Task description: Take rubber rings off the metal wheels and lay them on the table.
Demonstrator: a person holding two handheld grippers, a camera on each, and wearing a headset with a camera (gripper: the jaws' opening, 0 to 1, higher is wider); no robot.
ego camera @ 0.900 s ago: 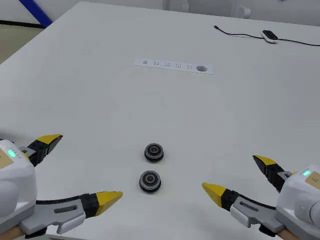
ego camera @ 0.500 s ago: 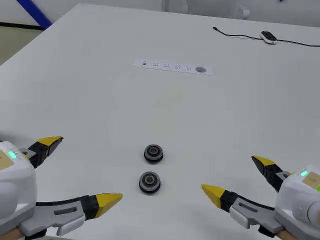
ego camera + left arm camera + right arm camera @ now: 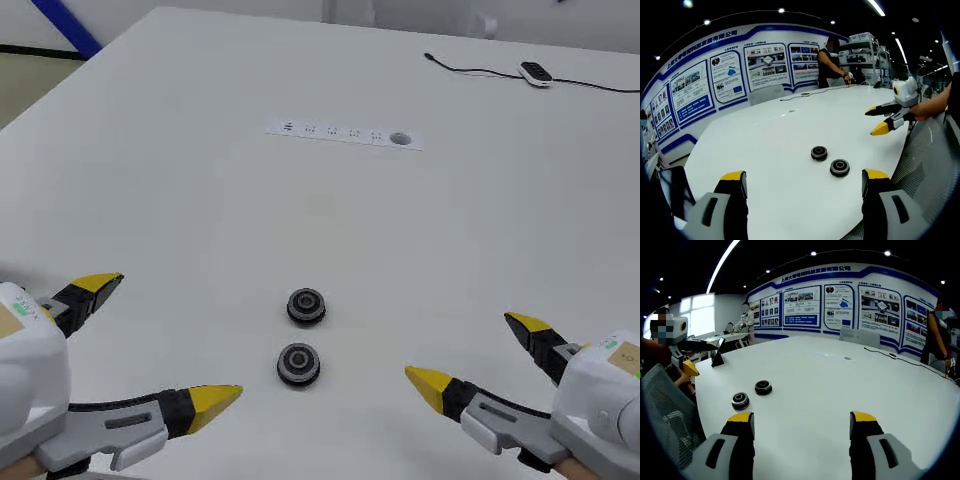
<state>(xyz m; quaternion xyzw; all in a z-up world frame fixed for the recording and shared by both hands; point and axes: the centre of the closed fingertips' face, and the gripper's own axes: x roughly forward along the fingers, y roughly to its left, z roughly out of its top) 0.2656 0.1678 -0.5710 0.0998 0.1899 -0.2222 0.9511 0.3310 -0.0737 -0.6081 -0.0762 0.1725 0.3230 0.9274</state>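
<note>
Two small metal wheels with black rubber rings lie flat on the white table: the far wheel [image 3: 306, 307] [image 3: 819, 153] [image 3: 763, 387] and the near wheel [image 3: 299, 364] [image 3: 839, 167] [image 3: 740, 400]. My left gripper [image 3: 160, 341] [image 3: 803, 176] is open at the lower left, a hand's width from the wheels, holding nothing. My right gripper [image 3: 470, 350] [image 3: 802, 417] is open at the lower right, also apart from the wheels and holding nothing. Each gripper view catches the other gripper across the table: the right gripper [image 3: 881, 119] and the left gripper [image 3: 690, 357].
A white power strip [image 3: 344, 133] is set into the table further back. A black cable with a small remote [image 3: 535, 72] lies at the far right. A person [image 3: 832, 62] stands beyond the table's far end. The table [image 3: 200, 200] is bare around the wheels.
The head view has shifted slightly. Both grippers stay open in about the same places, and the wheels have not moved.
</note>
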